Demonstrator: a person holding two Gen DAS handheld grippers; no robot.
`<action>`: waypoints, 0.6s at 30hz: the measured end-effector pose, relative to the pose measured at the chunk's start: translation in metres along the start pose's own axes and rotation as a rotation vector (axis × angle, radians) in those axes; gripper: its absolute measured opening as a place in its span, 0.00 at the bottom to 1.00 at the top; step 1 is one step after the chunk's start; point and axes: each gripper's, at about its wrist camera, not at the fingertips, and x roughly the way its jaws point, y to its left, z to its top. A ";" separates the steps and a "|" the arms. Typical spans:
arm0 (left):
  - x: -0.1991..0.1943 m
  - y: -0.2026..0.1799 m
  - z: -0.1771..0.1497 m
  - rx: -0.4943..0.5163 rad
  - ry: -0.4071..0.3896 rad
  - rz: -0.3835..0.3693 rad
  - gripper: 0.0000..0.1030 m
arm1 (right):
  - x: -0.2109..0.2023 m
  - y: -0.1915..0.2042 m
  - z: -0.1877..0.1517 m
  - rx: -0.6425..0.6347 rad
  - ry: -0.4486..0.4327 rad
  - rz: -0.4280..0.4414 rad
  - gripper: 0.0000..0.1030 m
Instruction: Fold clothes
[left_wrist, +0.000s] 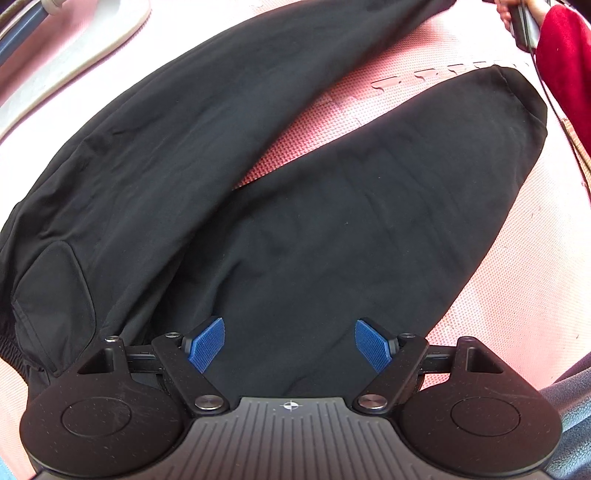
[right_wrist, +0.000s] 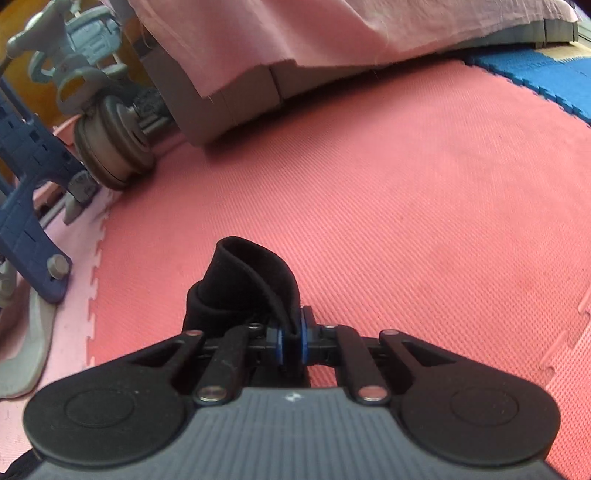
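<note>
Left gripper (left_wrist: 290, 345): fingers spread, poised over black trousers (left_wrist: 314, 229) lying flat on the pink mat (left_wrist: 369, 96). Only the right-wrist view shows the right gripper (right_wrist: 291, 341), fingers pinching a trouser hem (right_wrist: 247, 280).

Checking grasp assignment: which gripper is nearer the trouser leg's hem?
Right. The right gripper is shut on the hem; the left gripper hangs open above the black trousers near the waist.

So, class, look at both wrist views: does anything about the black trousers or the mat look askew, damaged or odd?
Only the black trousers stand out: the two legs lie splayed in a V on the pink foam mat, not aligned. The right tongs pinch a bunched fold of black cloth, while the left tongs are open above the trousers. No damage shows.
</note>
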 end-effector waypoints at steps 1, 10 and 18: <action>0.000 0.002 -0.001 -0.002 0.001 0.003 0.77 | 0.007 -0.001 -0.006 -0.020 0.021 -0.031 0.09; -0.012 0.017 -0.009 -0.013 -0.004 0.046 0.77 | 0.029 -0.009 -0.018 -0.064 0.091 -0.135 0.18; -0.045 0.050 -0.032 0.018 0.008 0.119 0.77 | -0.005 0.016 -0.009 -0.206 0.034 -0.284 0.45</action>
